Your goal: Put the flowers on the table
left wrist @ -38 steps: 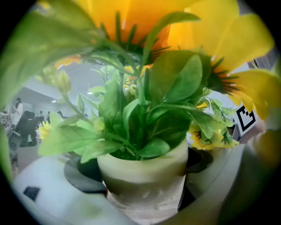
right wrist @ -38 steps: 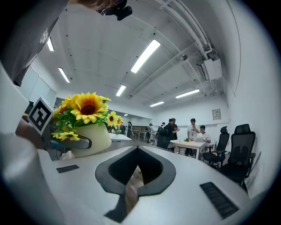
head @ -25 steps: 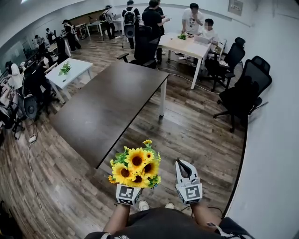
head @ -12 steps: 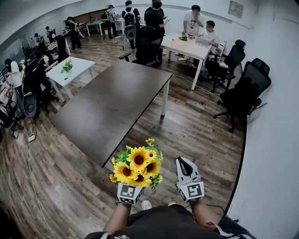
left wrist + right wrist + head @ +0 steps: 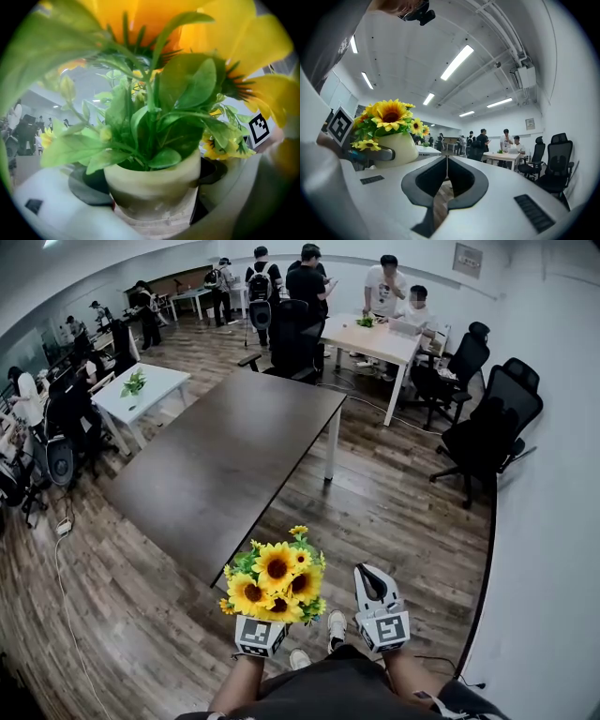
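A pot of sunflowers [image 5: 275, 579] with green leaves is held in my left gripper [image 5: 260, 632], low in the head view and short of the near end of the long dark table [image 5: 225, 456]. In the left gripper view the cream pot [image 5: 152, 187] fills the space between the jaws, which press on its sides. My right gripper [image 5: 374, 584] hangs beside it to the right, jaws together at the tips with nothing between them. From the right gripper view the sunflower pot [image 5: 393, 136] shows at the left, and its own jaws [image 5: 447, 161] meet at the front.
A pale desk [image 5: 370, 334] with several people around it stands at the back. A white desk with a small plant [image 5: 141, 387] is at the left. Black office chairs [image 5: 492, 427] line the right wall. Wood floor lies between me and the table.
I have stepped slightly nearer the dark table; both grippers sit a little lower in the head view. The left still holds the pot, the right stays shut.
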`<state>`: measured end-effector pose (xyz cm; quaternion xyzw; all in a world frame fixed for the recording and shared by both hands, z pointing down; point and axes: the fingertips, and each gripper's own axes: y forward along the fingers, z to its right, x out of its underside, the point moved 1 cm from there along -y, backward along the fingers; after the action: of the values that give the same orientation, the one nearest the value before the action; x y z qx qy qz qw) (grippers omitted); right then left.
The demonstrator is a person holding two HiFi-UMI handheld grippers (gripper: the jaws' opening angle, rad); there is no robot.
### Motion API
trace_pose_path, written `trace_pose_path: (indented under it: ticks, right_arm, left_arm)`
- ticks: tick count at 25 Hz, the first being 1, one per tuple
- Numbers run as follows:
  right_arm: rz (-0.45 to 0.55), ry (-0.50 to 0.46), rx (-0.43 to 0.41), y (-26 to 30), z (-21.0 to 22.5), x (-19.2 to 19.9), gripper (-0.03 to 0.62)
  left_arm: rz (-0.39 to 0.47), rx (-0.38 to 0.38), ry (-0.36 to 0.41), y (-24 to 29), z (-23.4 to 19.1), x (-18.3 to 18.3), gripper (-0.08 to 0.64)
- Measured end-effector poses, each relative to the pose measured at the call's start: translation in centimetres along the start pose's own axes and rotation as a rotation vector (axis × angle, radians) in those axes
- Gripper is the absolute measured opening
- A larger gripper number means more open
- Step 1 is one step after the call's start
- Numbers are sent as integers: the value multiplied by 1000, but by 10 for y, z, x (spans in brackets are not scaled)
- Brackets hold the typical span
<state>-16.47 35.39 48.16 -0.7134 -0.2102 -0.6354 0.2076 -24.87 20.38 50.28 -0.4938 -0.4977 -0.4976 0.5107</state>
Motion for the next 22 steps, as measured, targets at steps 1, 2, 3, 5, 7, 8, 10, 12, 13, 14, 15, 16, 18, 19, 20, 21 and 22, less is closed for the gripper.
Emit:
trace_pose_path:
  ticks: [1,2,3,5,7,8,10,12,13,14,15,16,18,19,20,21,22]
  right_arm:
    - [1,7,1,3,2,0,25]
    - [-3,6,-2,6,4,1,25]
    - [-9,-3,-9,9,6,1,25]
    - [-16,-19,-25,16,12,2,25]
    - [-12,-14,-36,27,19,2,25]
    - [-9,-14,-42,34,23,2,25]
    - [-6,-14,-53,47,33,1,25]
    - [-6,-11,-60,60,44,-1,25]
    - [-4,-9,-65,67,49,-2,25]
    - [0,-6,-71,74,54,-2,25]
    - [4,-4,-78,82,58,-1,25]
    - [8,-4,-85,90,62,-2,25]
    - [15,-7,-98,105,72,-3,25]
    - [19,-10,-104,111,77,-3,25]
    - [24,-11,-108,117,83,-3,25]
    - [27,-11,-111,122,89,-2,25]
    - [29,-8,-114,126,96,0,25]
  left_arm:
    - [1,3,-8,3,-1,1,538]
    - [4,7,-14,7,-1,0,538]
    - [5,10,-16,10,-1,-1,538]
    - [3,8,-14,19,-2,-1,538]
    - [0,-1,-5,31,-7,-3,538]
    - [0,-4,0,37,-9,-4,538]
    - [5,-8,8,52,-12,-11,538]
    - [11,-14,15,67,-15,-18,538]
    - [14,-20,18,74,-18,-20,538]
    - [19,-25,20,81,-20,-22,539]
    - [26,-29,21,89,-23,-25,539]
    - [35,-33,23,96,-25,-28,538]
    - [46,-42,31,112,-30,-32,538]
    - [45,-45,33,120,-31,-33,538]
    - [42,-48,34,128,-32,-32,539]
    - [41,-50,32,135,-32,-31,538]
    - [43,-52,29,142,-32,-30,538]
